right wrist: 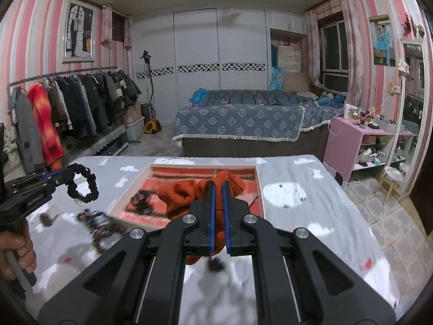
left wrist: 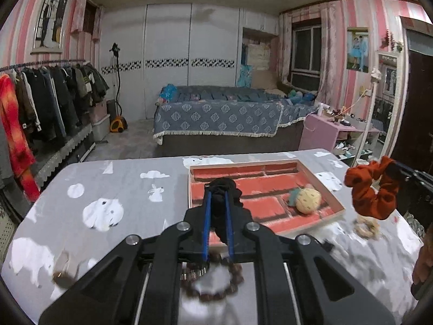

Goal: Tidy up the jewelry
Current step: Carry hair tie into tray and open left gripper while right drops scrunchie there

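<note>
Left tongs point(left wrist: 217, 189) clamped on the black scrunchie point(right wrist: 82, 182), right tongs point(right wrist: 218, 189) clamped on the orange scrunchie point(left wrist: 374, 189); both hang above the bench point(left wrist: 121, 178) beside the tray point(left wrist: 334, 203). Both look light, soft and floppy, no breakage risk; a pinch on one bunched fold should do. Bead bracelet point(left wrist: 216, 279) lies loose nearer, probably rigid beads that roll. Cloth-covered bench, bedroom with bed point(left wrist: 222, 116) and clothes rack point(left wrist: 48, 94) behind.
</note>
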Motion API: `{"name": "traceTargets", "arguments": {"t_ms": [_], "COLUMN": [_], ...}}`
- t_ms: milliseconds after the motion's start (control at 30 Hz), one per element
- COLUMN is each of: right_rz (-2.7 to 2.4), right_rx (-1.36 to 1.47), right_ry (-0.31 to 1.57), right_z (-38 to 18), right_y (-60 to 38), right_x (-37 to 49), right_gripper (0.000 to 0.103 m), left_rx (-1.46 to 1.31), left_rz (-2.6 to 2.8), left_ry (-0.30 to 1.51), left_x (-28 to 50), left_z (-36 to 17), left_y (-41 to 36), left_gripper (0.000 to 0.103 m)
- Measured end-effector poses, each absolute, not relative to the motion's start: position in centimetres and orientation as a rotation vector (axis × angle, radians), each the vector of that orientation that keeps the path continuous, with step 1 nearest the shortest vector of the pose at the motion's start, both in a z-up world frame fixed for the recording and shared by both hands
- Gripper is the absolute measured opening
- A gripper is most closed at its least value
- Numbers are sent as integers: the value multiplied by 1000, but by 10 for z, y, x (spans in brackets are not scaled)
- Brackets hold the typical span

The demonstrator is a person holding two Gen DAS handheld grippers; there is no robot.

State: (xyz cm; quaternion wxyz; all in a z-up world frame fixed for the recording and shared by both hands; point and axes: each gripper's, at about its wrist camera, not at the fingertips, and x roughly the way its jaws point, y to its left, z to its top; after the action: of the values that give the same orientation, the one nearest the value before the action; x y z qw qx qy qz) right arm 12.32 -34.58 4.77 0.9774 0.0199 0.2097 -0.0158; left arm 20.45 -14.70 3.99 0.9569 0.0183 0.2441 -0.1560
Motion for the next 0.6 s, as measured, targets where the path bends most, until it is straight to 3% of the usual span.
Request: {"name": "traceTargets", "arguments": {"t_ms": [300,533,600], "right_rz": [-29,-66,-89], "right_rx": [55,71,51], "right_ry": [471,622,679], "right_z": [18,-35,-48], "right_y": [-362,-378,-378], "right_x": [250,342,358], "right_gripper": [6,7,12], "left_rx": [50,73,76], "left_rz": [-285,-259,-259], "left_ry": [568,697,731], "left_x": [319,378,386], "left_z": [3,-43,-55], "left_y": [-178,-194,-196], "left_gripper": [10,11,13]}}
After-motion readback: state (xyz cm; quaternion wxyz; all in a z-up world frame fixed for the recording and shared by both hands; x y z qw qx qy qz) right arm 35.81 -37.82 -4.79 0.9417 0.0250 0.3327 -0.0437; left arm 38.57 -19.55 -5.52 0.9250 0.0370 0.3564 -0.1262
